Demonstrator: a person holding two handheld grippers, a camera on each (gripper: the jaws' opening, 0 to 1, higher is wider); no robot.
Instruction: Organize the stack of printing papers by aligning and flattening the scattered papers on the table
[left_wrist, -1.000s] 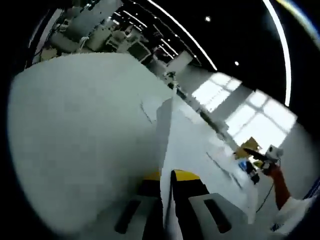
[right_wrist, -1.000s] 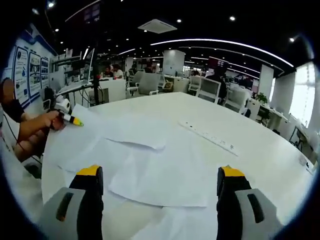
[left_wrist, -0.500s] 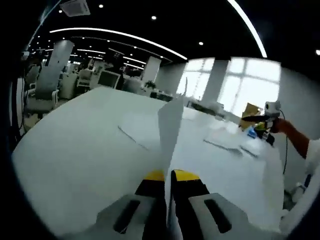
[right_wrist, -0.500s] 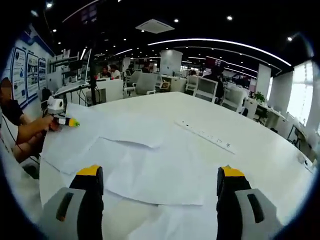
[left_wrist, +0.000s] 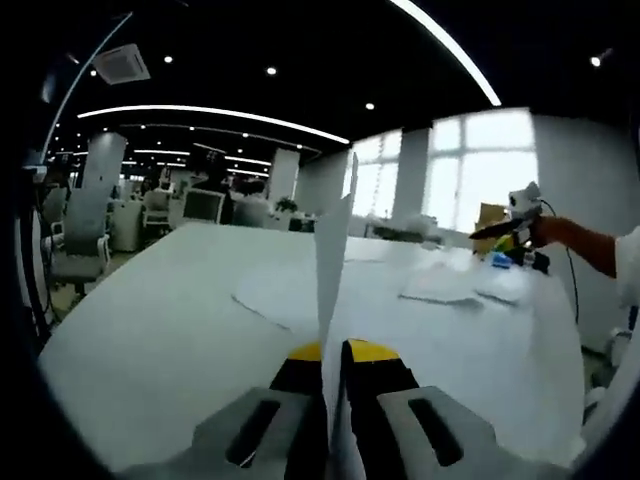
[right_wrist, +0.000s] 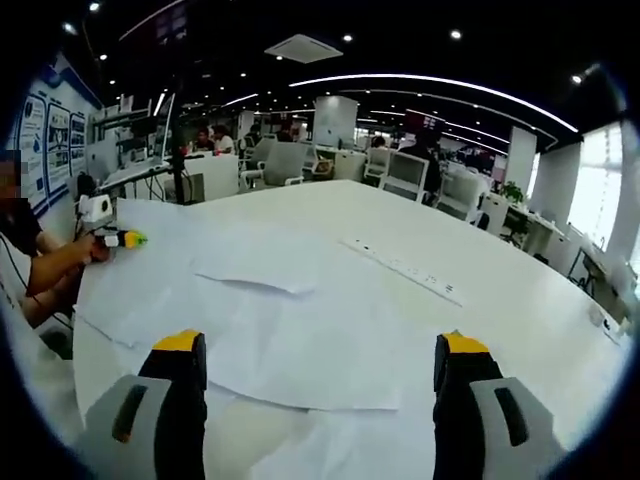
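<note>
Both views look low across the same white table (right_wrist: 500, 300).

Loose white printing papers on the white table (right_wrist: 520, 300), unaligned; one sheet held on edge.

Right gripper view: several sheets (right_wrist: 300, 345) lie flat and overlapping at skewed angles on the near part of the table, corners sticking out; a smaller sheet (right_wrist: 250, 270) sits just beyond them with its near edge slightly lifted. Left gripper view: one sheet (left_wrist: 332, 270) stands upright, edge-on, pinched between the left gripper (left_wrist: 333, 352) jaws; more papers (left_wrist: 440, 285) lie flat farther along the table.
</note>
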